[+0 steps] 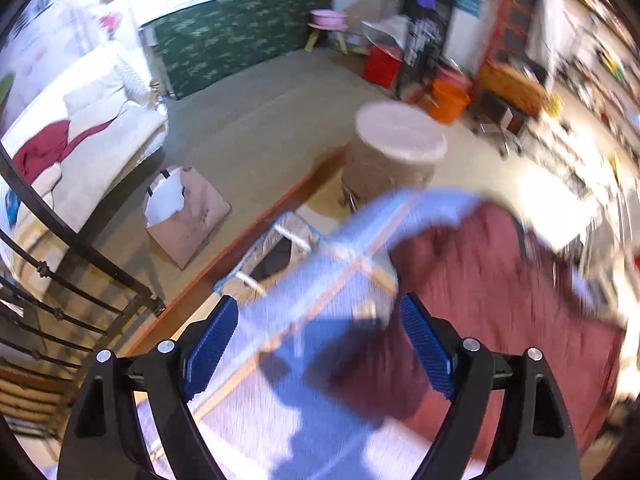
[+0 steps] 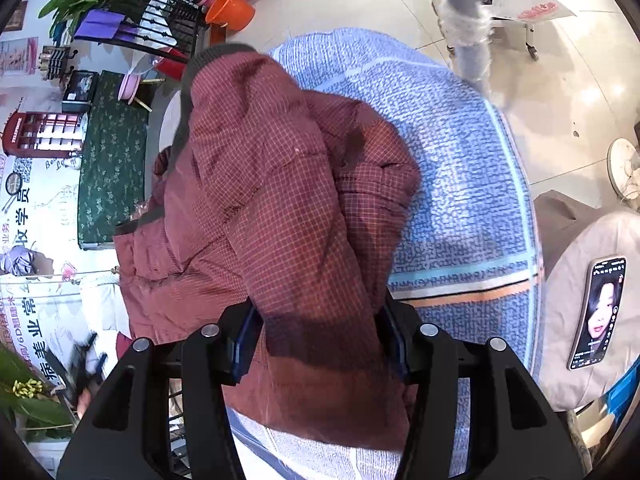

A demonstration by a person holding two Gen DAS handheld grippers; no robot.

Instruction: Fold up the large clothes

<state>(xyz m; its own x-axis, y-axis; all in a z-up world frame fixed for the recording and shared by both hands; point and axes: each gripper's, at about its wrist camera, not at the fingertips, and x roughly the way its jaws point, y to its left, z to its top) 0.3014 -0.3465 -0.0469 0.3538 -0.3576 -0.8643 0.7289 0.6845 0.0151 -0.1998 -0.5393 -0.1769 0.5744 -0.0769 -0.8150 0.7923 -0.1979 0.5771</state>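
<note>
A dark red checked padded jacket lies bunched on a table under a blue patterned cloth. My right gripper is down over the jacket's near end. A thick fold fills the gap between its jaws, and both pads press on it. In the blurred left wrist view, my left gripper stands wide open above the blue cloth, with nothing between its blue pads. The jacket lies just to its right, apart from the fingers.
A phone lies on a beige cushion at the right. A wrapped grey pole stands beyond the table. Past the table's edge are a round stool, a paper bag, a black railing and an orange bucket.
</note>
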